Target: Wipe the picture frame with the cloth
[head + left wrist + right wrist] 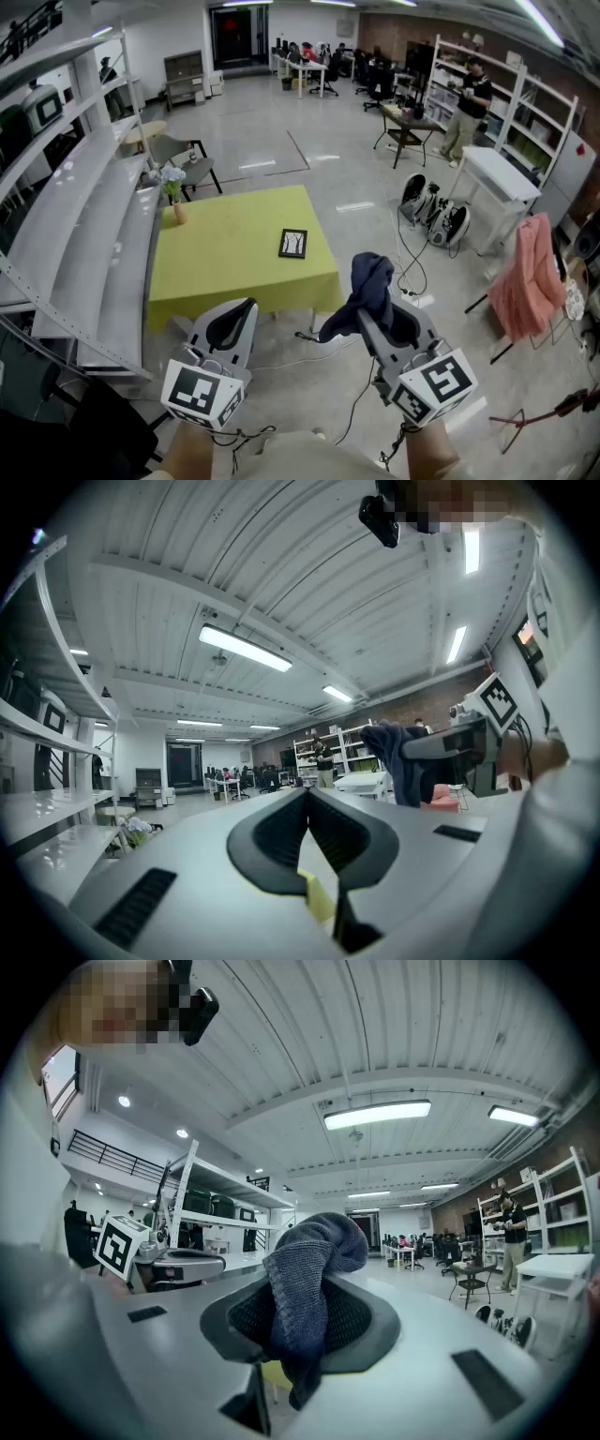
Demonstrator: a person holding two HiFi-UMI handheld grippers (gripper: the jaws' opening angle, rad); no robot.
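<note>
A small black picture frame lies flat near the right edge of the yellow-green table, well ahead of both grippers. My right gripper is shut on a dark blue knitted cloth, which bunches above the jaws and hangs to the left; the cloth fills the jaws in the right gripper view. My left gripper is held level beside it, shut with nothing between its jaws, its tips meeting. The left gripper view also catches the right gripper with the cloth.
A small vase with flowers stands at the table's far left corner. White shelving runs along the left. Cables, a pink garment on a rack and a white table sit on the right. A person stands far back.
</note>
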